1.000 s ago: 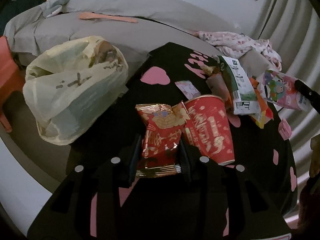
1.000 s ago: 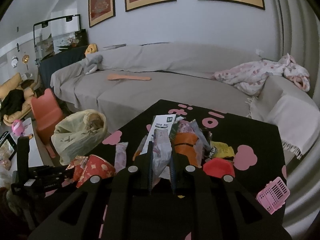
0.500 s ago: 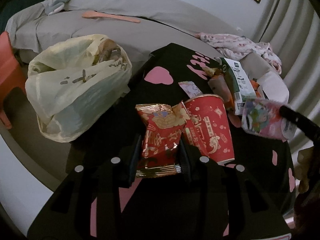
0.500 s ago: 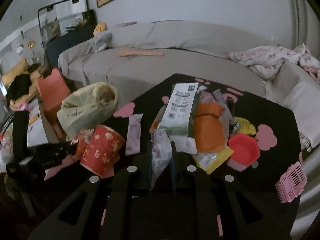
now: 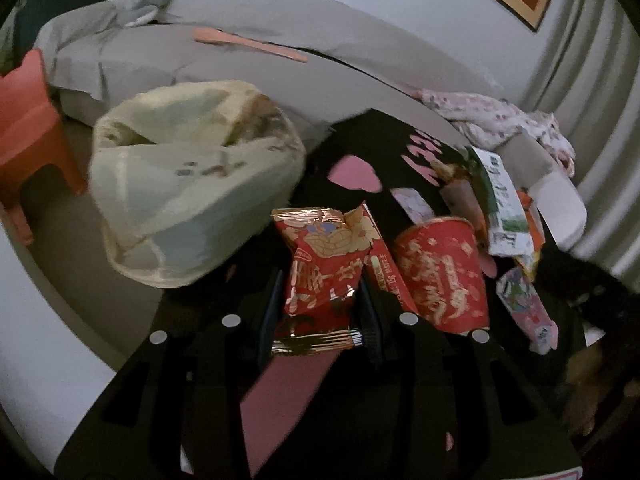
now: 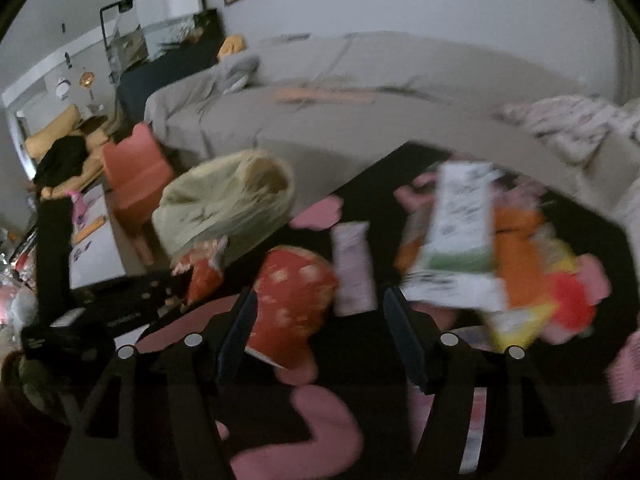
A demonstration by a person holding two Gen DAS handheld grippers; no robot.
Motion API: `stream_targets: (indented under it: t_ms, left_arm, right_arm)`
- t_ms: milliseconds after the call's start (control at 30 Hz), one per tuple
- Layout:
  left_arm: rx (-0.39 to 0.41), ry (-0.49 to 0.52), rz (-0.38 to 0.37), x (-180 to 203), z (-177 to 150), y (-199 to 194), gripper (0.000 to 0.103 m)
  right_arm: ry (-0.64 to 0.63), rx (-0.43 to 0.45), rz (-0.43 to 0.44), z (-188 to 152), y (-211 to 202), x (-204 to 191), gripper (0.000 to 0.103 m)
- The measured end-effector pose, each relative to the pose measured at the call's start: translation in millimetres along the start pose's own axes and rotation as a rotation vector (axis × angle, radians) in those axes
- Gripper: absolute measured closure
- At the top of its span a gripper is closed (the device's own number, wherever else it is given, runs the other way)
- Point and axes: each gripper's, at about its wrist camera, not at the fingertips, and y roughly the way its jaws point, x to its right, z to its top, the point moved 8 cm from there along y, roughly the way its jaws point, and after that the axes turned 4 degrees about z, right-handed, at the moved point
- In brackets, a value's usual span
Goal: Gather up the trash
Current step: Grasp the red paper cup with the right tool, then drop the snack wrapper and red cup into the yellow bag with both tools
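My left gripper (image 5: 318, 300) is shut on a red and gold snack wrapper (image 5: 324, 264), held above the black table's near left part. A pale yellow trash bag (image 5: 188, 196) stands open on the floor just left of the table; it also shows in the right wrist view (image 6: 224, 204). My right gripper (image 6: 320, 320) is open and empty, with its jaws wide apart either side of a red paper cup (image 6: 292, 304) lying on its side. The cup also shows in the left wrist view (image 5: 444, 276). A small pink wrapper (image 5: 524, 304) lies right of the cup.
A pile of wrappers and a white and green carton (image 6: 460, 232) covers the black table (image 6: 360, 432) with pink shapes. A grey sofa (image 5: 248, 72) runs behind. An orange child's chair (image 6: 136, 176) stands beside the bag. A floral cloth (image 5: 500, 124) lies on the sofa's right.
My right gripper has opened and let go of the pale wrapper it held, and has swung left and down toward the red cup. My left gripper still holds the red wrapper, shifted a little.
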Motion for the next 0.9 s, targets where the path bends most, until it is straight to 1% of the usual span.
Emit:
stream_targets:
  t_ms: [100,167,267,367,400,500,600,700,767,867,900]
  left_arm:
    - [0.009,-0.03,0.026,-16.4,2.0,-4.3,0.069]
    - [0.02,-0.052,0.045,-28.9,2.5,-9.0,0.069]
    - [0.032,-0.084,0.063,-44.3,3.5,-14.0,0.069]
    - [0.04,-0.108,0.075,-54.2,4.7,-17.0,0.069]
    - [0.043,-0.113,0.077,-56.3,5.7,-17.8,0.069]
    - [0.063,-0.122,0.089,-63.1,11.3,-22.7,0.069]
    - [0.104,-0.129,0.115,-73.0,28.2,-30.6,0.069]
    - [0.172,-0.135,0.15,-86.6,59.6,-39.4,0.069]
    - [0.206,-0.128,0.177,-95.8,86.7,-37.0,0.069]
    - [0.209,-0.136,0.179,-105.6,119.3,-15.4,0.067]
    - [0.205,-0.137,0.177,-107.1,124.5,-8.8,0.063]
  right_arm:
    - [0.053,-0.08,0.028,-5.0,32.9,-6.1,0.041]
    - [0.092,-0.12,0.047,-8.5,47.2,-4.6,0.041]
    - [0.131,-0.145,0.085,-11.0,56.5,-3.7,0.041]
    - [0.129,-0.166,0.111,-12.9,63.2,-6.0,0.041]
    - [0.126,-0.167,0.123,-13.2,63.6,-7.5,0.047]
    - [0.081,-0.149,0.124,-8.3,57.4,-12.3,0.049]
    - [0.034,-0.106,0.115,8.2,45.1,-13.3,0.05]
    - [-0.009,-0.036,0.1,36.2,29.0,-9.6,0.05]
    - [-0.033,0.003,0.093,53.8,20.6,-8.0,0.05]
    - [-0.061,0.046,0.084,82.2,14.4,-2.5,0.05]
    - [-0.071,0.057,0.081,92.0,13.7,-0.5,0.05]
